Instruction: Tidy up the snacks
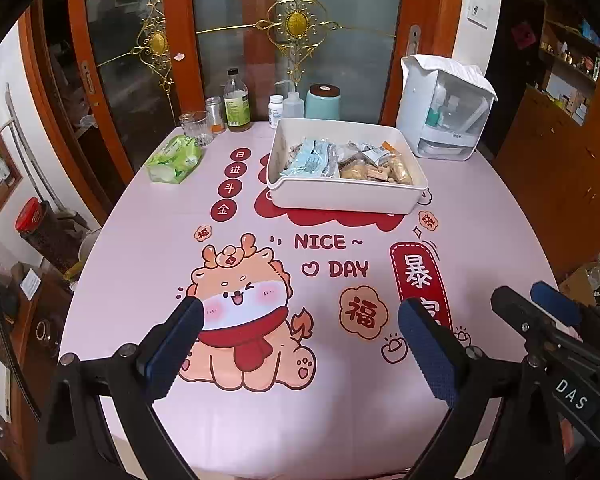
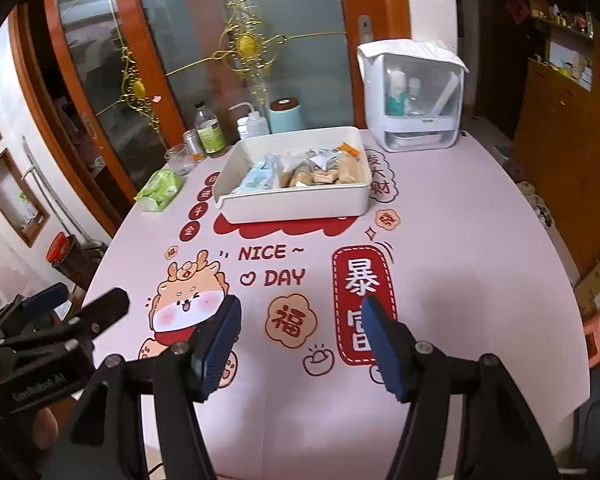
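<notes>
Here, from the left wrist, the left gripper (image 1: 300, 320) hangs spread and empty over the tablecloth (image 1: 140, 248), the snack-filled white tray (image 1: 340, 200) well ahead among bottles (image 1: 236, 100) and a tissue pack (image 1: 174, 158). From the right wrist, the right gripper (image 2: 300, 328) is likewise spread and empty, with open cloth up to the tray (image 2: 292, 204).

Wrapped snacks (image 1: 342, 162) heaped inside white tray (image 1: 340, 200), flat at table's far side

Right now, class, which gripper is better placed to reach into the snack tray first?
Marginally the right gripper: the tray lies almost straight ahead of its open jaws. The left gripper, also open and empty, has the tray slightly to its right.
</notes>
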Demonstrator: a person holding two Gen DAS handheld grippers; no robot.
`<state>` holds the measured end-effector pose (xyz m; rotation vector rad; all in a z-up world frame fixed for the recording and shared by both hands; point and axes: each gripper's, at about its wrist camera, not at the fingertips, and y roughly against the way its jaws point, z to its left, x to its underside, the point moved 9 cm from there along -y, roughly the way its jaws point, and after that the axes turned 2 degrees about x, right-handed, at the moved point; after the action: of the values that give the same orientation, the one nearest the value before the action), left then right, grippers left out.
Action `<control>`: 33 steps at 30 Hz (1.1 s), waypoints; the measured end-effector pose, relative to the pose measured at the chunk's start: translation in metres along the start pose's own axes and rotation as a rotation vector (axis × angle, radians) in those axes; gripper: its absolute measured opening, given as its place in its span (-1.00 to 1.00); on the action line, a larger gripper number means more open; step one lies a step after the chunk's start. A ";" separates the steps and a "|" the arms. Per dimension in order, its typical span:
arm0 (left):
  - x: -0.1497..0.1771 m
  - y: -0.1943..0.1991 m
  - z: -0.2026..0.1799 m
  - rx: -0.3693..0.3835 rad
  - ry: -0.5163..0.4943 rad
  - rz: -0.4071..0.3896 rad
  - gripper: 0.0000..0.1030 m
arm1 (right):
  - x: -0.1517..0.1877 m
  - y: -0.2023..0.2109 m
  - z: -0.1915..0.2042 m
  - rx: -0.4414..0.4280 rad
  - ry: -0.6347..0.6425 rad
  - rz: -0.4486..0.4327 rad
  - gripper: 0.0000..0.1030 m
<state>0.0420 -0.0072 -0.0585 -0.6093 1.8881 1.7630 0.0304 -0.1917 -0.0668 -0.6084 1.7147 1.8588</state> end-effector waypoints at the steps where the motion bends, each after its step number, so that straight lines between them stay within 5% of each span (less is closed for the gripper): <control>1: 0.000 0.001 0.001 -0.004 0.002 -0.002 0.89 | 0.001 0.001 0.000 0.003 0.004 -0.002 0.23; 33: 0.005 -0.006 -0.008 -0.013 -0.045 0.035 0.89 | 0.002 0.004 -0.001 0.017 0.018 -0.015 0.23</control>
<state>0.0418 -0.0156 -0.0658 -0.5402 1.8690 1.7971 0.0260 -0.1930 -0.0653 -0.6307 1.7312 1.8322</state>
